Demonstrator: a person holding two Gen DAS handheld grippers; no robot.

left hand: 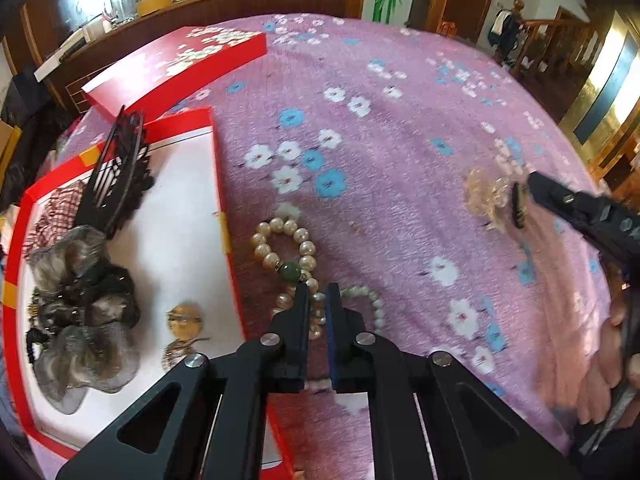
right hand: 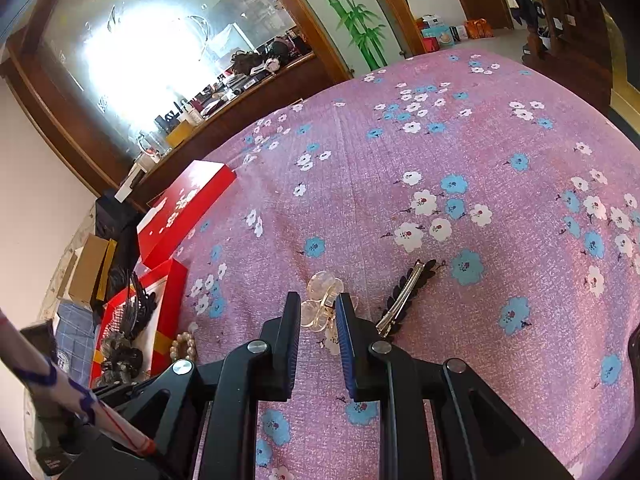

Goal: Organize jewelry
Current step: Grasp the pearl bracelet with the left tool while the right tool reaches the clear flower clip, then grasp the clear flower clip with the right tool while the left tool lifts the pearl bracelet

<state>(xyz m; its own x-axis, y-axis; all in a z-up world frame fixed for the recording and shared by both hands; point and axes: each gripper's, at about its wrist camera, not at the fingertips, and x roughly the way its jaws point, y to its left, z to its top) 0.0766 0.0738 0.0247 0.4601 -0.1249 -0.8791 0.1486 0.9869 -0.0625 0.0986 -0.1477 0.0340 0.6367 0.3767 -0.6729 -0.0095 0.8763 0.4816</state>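
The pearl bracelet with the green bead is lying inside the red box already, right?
Not quite. The pearl bracelet with the green bead lies on the pink flowered blanket, just outside the red box. The left wrist view shows it, with the left gripper right over the pearls.

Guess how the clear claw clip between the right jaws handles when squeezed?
Clear claw clip looks like glossy hard plastic, so probably stiff, light and slippery. Its rounded lobes may let it twist or pop out. The right gripper straddles it, jaws open.
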